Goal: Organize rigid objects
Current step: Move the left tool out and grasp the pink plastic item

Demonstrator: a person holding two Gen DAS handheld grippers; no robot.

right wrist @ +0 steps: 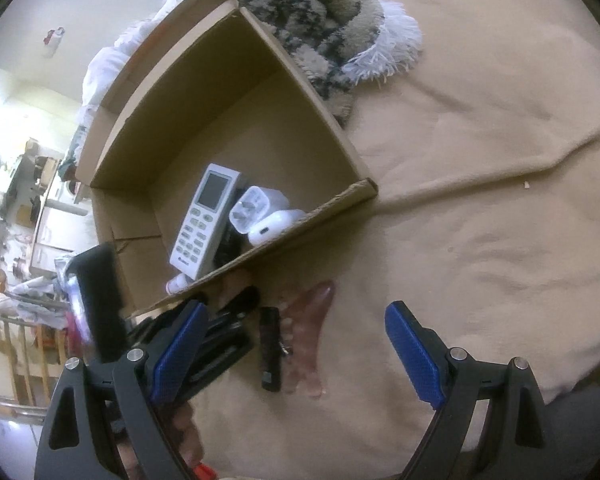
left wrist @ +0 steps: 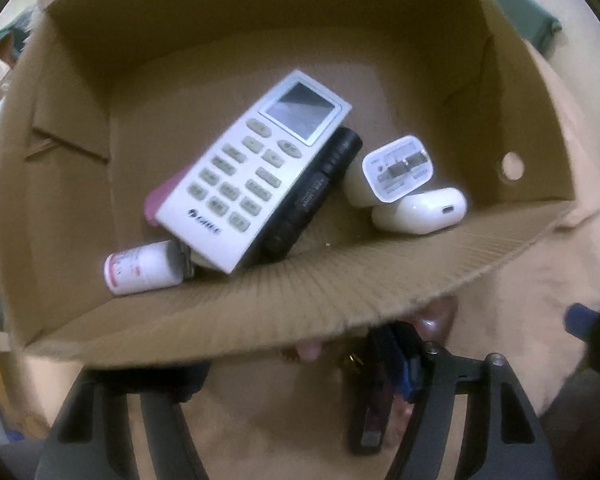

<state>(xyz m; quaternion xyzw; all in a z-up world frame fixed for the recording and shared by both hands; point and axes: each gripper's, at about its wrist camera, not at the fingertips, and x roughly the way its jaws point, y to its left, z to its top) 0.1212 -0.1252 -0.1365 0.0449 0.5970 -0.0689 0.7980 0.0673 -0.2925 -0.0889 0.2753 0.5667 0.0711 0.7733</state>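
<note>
An open cardboard box sits on a tan blanket. Inside lie a white remote, a black cylinder, a white charger plug, a white earbud case, a small white bottle and a pink item. My left gripper is below the box's near wall, its fingertips hidden by the wall. A dark stick-like object and a translucent reddish comb lie just outside the box. My right gripper is open and empty above them.
A patterned fluffy rug lies beyond the box. The tan blanket stretches to the right. A cluttered room with shelves is off to the left. A green item lies behind the box.
</note>
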